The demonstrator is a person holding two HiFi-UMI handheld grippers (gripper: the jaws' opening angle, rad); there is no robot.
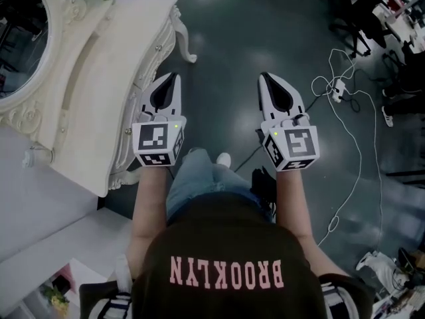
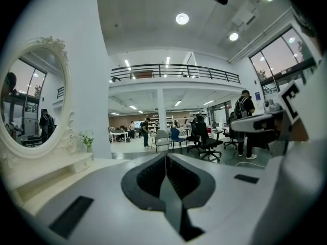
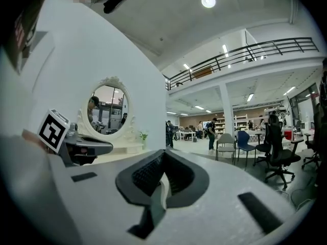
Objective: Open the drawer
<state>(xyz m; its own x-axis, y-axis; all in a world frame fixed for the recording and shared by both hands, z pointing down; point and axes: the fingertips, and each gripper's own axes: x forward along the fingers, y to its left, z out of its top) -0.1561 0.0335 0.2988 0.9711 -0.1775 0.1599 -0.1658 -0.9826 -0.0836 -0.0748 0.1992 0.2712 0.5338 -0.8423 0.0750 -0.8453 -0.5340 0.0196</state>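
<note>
1. Looking down in the head view, I held the left gripper (image 1: 174,77) and the right gripper (image 1: 264,77) side by side over the dark floor (image 1: 226,32), both pointing toward 12 o'clock. Each pair of jaws was pressed together with nothing between them. The cream dressing table (image 1: 99,78) stood at 9 to 10 o'clock of the left gripper, with its oval mirror (image 1: 20,32) farther out at 10 o'clock. The drawer (image 1: 149,65) showed only as a narrow strip of the table's carved front, seen edge-on and closed. It lay just beside the left gripper's tip at 10 o'clock, and I could not tell whether the two touched. White cables (image 1: 345,98) trailed over the floor at 3 o'clock of the right gripper.

2. In the left gripper view, the left gripper (image 2: 166,160) had its dark pads meeting along one line, empty. The mirror (image 2: 30,101) and the table top (image 2: 51,170) sat at 9 o'clock, with a small plant (image 2: 87,138) on the table. Office chairs (image 2: 207,139) stood far off at 1 o'clock. The drawer front was not visible here.

3. In the right gripper view, the right gripper (image 3: 162,160) was likewise closed on nothing. The left gripper (image 3: 76,147) showed at 9 o'clock, and the mirror (image 3: 108,108) lay beyond it at 10 o'clock.
</note>
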